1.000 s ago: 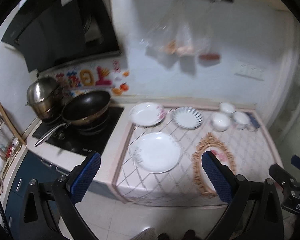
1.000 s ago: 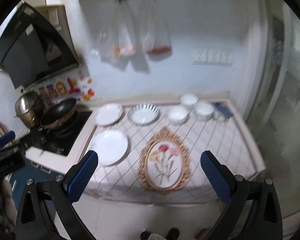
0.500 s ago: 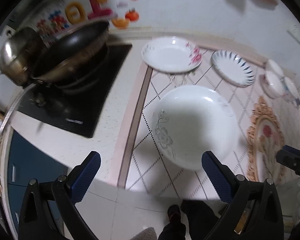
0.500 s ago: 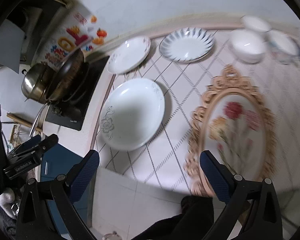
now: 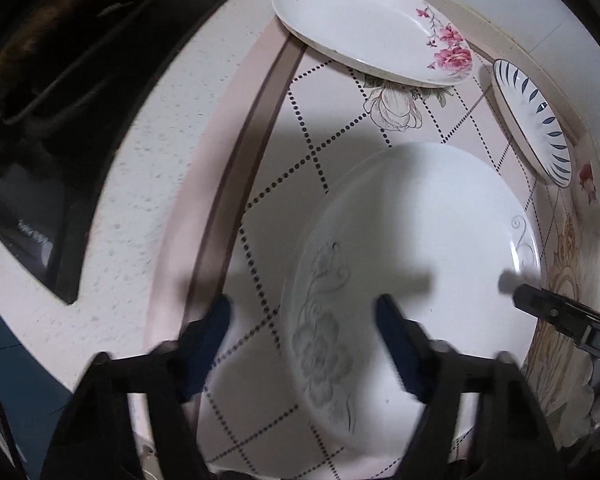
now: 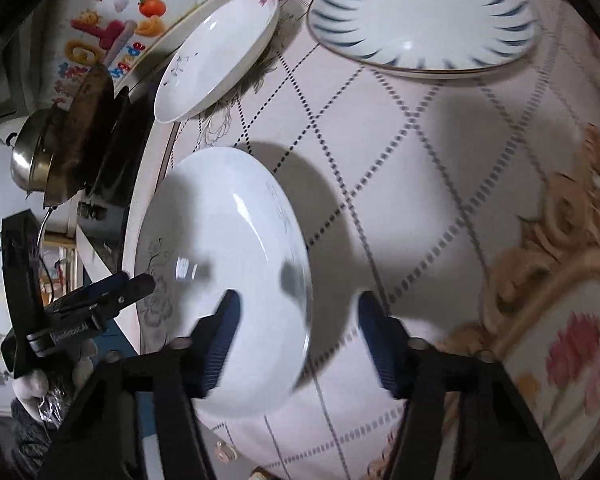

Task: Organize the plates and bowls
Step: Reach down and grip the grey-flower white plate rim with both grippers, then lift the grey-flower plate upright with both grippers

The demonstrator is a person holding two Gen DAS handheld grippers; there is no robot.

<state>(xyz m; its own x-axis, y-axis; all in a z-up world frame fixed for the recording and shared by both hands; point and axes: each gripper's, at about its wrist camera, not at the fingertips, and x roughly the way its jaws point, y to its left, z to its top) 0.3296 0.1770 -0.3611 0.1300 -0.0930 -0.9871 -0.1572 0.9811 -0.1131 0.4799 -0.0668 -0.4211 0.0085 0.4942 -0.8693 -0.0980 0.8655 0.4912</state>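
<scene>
Left to right along the tabletop (image 5: 148,168): a black cooktop (image 5: 80,92) with a steel pot (image 6: 30,160) and a dark wok (image 6: 86,128) occupies the far left.

The left tongs (image 5: 302,322) point down over the left rim of the large white plate (image 5: 420,248) with the grey flower print. Their jaws have just been closing. One blue pad is outside the rim and one is over the plate, neither touching it.

The right tongs (image 6: 294,320) straddle the same plate's right rim, jaws likewise just closing, with no contact.

Behind this plate lies the pink-flowered plate (image 5: 364,24). The blue-striped plate (image 6: 424,16) lies to its right. A gold-framed floral mat (image 6: 560,312) is at the far right.
</scene>
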